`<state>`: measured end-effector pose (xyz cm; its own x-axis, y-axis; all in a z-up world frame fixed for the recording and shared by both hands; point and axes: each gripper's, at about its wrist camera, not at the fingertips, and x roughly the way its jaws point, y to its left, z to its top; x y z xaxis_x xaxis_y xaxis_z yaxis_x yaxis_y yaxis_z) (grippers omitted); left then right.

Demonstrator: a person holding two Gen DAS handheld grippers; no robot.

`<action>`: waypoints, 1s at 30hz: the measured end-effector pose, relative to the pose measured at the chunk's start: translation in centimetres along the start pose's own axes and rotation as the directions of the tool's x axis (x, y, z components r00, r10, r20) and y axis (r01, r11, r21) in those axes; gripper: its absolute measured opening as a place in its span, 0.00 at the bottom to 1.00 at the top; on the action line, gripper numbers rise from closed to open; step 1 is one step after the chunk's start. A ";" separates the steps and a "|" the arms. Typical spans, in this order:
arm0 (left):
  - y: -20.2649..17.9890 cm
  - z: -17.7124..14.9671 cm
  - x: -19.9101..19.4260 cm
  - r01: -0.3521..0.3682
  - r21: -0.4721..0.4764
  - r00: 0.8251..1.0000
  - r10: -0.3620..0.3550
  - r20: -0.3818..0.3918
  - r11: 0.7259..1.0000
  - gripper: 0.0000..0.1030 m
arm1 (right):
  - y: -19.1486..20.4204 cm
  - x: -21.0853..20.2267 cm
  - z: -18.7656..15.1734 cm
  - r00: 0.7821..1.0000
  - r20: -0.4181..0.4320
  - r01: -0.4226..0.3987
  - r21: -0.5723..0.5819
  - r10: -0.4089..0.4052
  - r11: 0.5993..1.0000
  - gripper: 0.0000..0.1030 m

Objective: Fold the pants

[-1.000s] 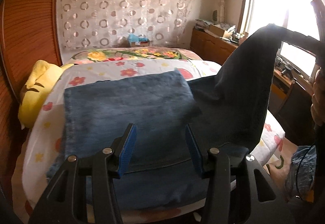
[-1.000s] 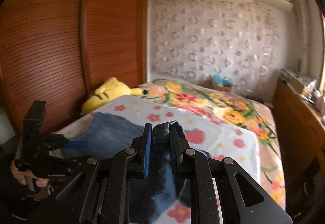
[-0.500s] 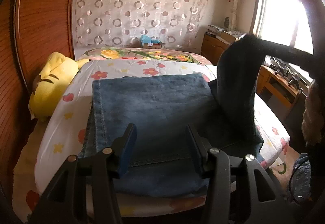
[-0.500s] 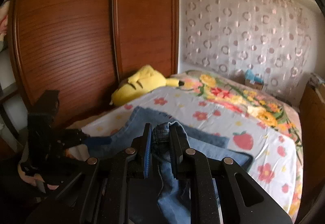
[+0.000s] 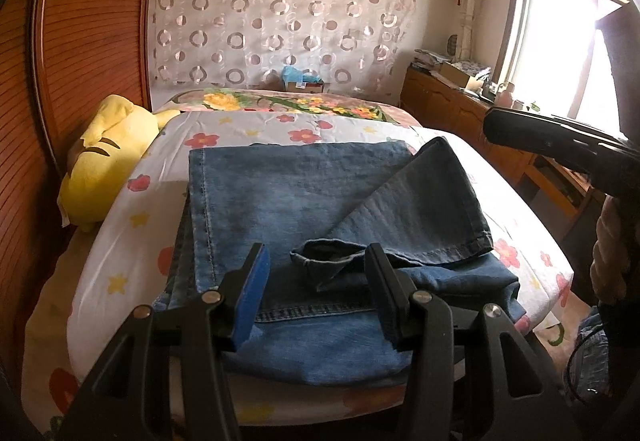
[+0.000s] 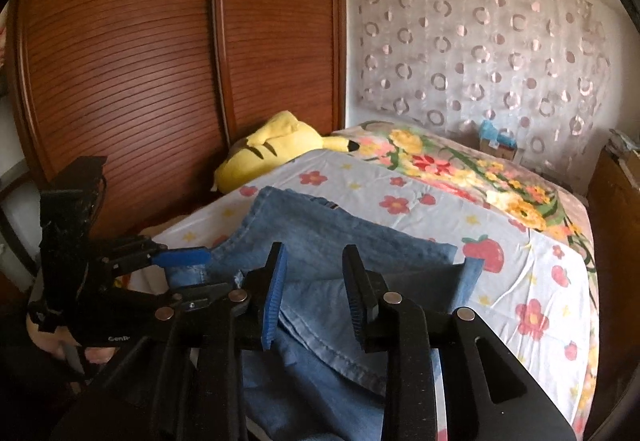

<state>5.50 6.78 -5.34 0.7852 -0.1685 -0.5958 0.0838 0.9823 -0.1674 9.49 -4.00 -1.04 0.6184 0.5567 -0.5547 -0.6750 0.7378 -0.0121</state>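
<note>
Right wrist view: right tool point(image 6: 314, 295) jaws are opening, and the blue denim pants point(image 6: 320, 241) leg it pinched a moment ago now lies free below the parted pads. Left wrist view: that leg has dropped from hanging upright to lying diagonally across the folded stack, hem point(image 5: 328, 253) curled just ahead of the left tool point(image 5: 316, 293), which hovers spread and empty. Fold placed but skewed; likely needs squaring. Stack's long axis seems to run away from the left tool along the flowered bed point(image 5: 120, 241).
</note>
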 end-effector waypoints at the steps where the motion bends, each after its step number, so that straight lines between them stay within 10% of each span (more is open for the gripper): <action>1: -0.1 0.0 0.2 0.000 0.002 1.000 0.000 -0.003 1.000 0.47 | 0.0 -0.1 -0.1 1.000 0.000 0.002 -0.001 -0.002 1.000 0.28; 30: -0.8 -0.3 3.8 0.015 0.051 0.997 -0.011 -0.079 0.999 0.47 | -6.7 1.8 -7.5 0.979 -0.157 0.149 0.124 -0.129 0.981 0.50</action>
<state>8.27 5.31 -7.71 0.7333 -0.1850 -0.6542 0.1269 0.9826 -0.1356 12.09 -10.80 -8.15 0.6296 0.3902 -0.6718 -0.5203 0.8539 0.0083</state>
